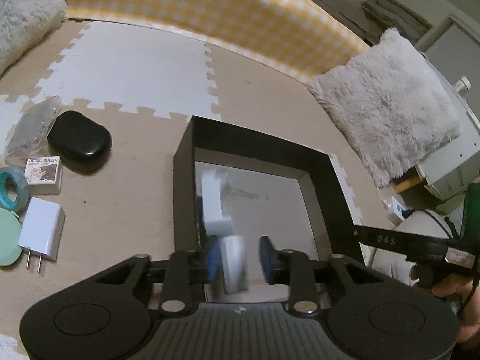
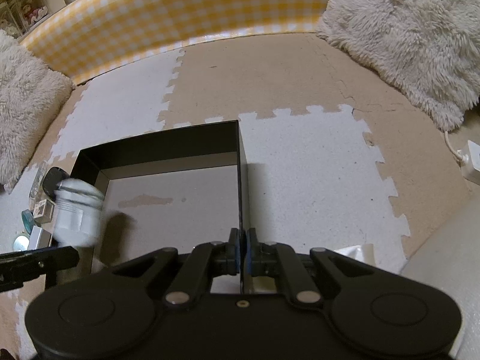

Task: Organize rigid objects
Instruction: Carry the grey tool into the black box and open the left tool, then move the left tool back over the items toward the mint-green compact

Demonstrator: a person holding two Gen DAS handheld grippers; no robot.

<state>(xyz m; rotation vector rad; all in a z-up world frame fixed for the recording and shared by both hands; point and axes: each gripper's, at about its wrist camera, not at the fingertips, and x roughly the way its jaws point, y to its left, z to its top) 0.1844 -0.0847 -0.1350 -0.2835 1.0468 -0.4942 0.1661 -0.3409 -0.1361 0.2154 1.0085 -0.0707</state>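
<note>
Left hand-held gripper (image 1: 237, 259): we see its blue pads parted, with a blurred white bottle (image 1: 234, 265) in the gap; the pads do not look pressed on it, so we read it as released; the jaws have just been opening
White bottle, other view: in the right wrist view we see it (image 2: 78, 211) at 9 o'clock, blurred, over the left wall of the black box
Right hand-held gripper (image 2: 242, 250): clenched on the right wall of the black box (image 2: 240, 180), pads pinching the thin edge
Black box (image 1: 184, 180): open-topped, grey bottom mostly bare, a pale smear near its middle; walls upright and thin
Box edges: the far wall runs across at 12 o'clock in the right wrist view; the far right corner is sharp
Loose things: in the left wrist view, at 9 o'clock beside the box, we see a black case (image 1: 79, 141), a small gel polish carton (image 1: 45, 174), a white charger (image 1: 42, 231), a blue tape roll (image 1: 12, 189), a green disc (image 1: 7, 240) and a clear packet (image 1: 33, 129), close together
Open room: the foam floor mat (image 2: 300, 165) lies bare from 12 to 3 o'clock of the box
Bounds: a yellow checked barrier (image 2: 180, 24) closes the far side; fluffy cushions (image 2: 405, 39) sit at the far corners
</note>
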